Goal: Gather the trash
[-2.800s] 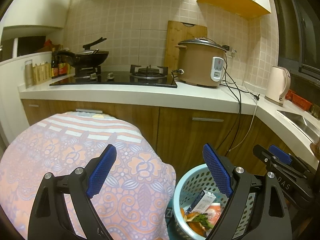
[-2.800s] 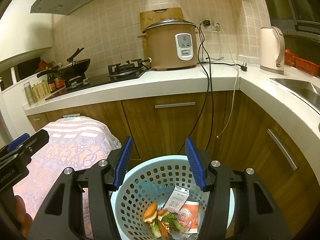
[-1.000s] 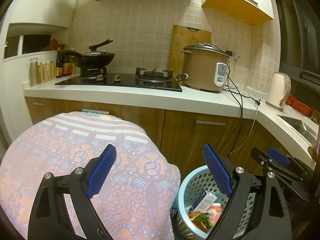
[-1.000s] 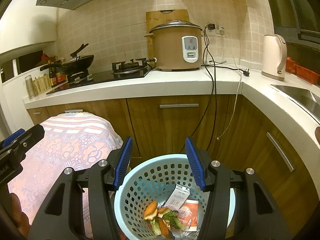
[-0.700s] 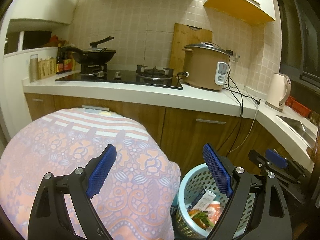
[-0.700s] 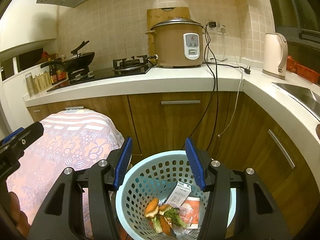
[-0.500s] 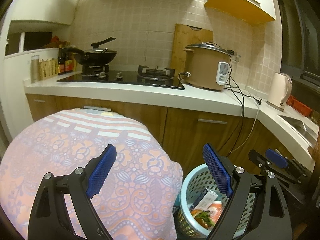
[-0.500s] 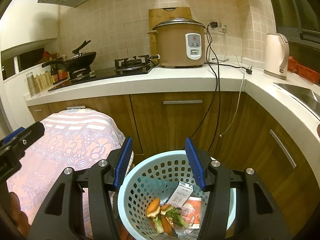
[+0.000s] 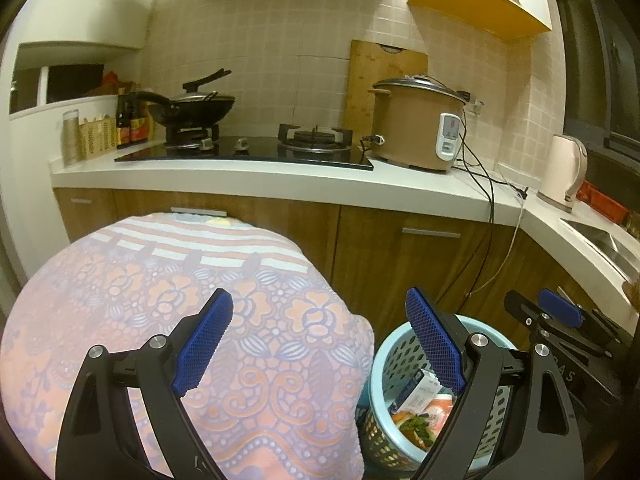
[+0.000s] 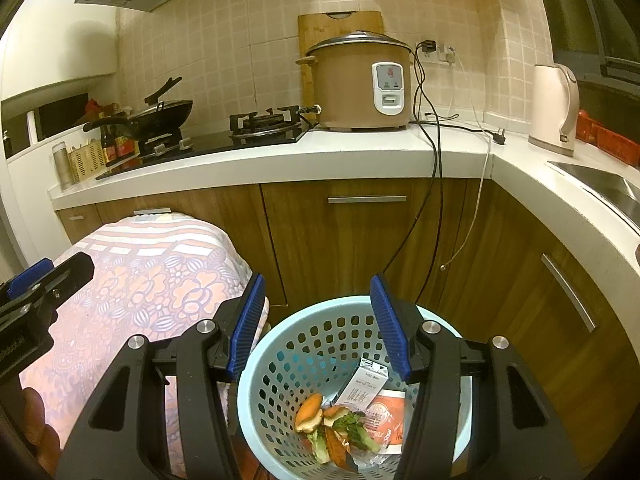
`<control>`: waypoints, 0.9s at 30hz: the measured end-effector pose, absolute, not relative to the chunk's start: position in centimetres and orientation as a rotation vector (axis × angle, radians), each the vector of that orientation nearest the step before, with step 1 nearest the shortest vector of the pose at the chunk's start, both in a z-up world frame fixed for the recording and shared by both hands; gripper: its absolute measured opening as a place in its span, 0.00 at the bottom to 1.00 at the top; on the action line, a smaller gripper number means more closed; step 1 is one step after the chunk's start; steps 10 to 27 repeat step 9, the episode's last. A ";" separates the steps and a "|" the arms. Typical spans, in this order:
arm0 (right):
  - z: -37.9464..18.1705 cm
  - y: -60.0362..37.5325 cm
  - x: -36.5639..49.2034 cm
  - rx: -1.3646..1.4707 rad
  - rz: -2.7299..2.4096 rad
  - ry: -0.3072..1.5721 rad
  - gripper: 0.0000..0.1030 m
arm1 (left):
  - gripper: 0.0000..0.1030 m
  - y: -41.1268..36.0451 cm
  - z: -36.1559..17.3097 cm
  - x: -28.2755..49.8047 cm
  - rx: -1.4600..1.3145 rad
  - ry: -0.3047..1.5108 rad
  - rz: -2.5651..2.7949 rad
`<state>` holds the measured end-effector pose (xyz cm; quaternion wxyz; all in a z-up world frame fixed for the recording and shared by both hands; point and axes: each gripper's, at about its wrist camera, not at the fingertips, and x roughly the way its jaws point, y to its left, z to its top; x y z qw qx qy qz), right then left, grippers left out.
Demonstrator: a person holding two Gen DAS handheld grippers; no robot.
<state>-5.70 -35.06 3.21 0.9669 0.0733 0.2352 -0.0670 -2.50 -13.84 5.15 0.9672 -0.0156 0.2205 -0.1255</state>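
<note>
Below the counter: a pale blue perforated basket (image 10: 280,364) stands on the floor against the wooden cabinet fronts, just beside a table draped in a patterned cloth (image 9: 224,320).
Basket contents: a small carton (image 10: 362,386), an orange-printed wrapper (image 10: 386,412), a bread piece (image 10: 308,408) and wilted greens (image 10: 352,432) lie together at the bottom of the basket.
Right gripper (image 10: 318,324): poised over the basket's near rim, jaws parted, nothing between the blue pads, no contact with the basket.
Left gripper (image 9: 316,344): to the left of the basket and above the cloth-covered table, jaws spread wide, empty.
Task status: judged largely complete, since the visible trash already sits inside the basket; no loose item shows beside the basket in either view.
Handling, carton: light and thin-walled; it probably dents under a hard squeeze. Grip across the flat broad faces.
Handling, wrapper: soft, crinkly and likely slippery; pinch a raised edge.
Handling, food scraps: soft and possibly greasy; they would crumble or tear, so tip the basket instead of picking them out.
Handling, basket: stiff plastic, light even when loaded. Clamp the rolled rim on the side nearest the grippers.
Risk: a one-sided rim grip may tilt the basket and spill it.
</note>
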 end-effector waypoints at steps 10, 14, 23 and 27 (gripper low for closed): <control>3.4 -35.0 -5.7 0.139 -0.142 0.469 0.50 | 0.84 -13.1 4.8 -2.1 -0.056 0.470 -0.238; 3.4 -35.0 -5.7 0.139 -0.142 0.469 0.50 | 0.84 -13.1 4.8 -2.1 -0.056 0.470 -0.238; 3.4 -35.0 -5.7 0.139 -0.142 0.469 0.50 | 0.84 -13.1 4.8 -2.1 -0.056 0.470 -0.238; 3.4 -35.0 -5.7 0.139 -0.142 0.469 0.50 | 0.84 -13.1 4.8 -2.1 -0.056 0.470 -0.238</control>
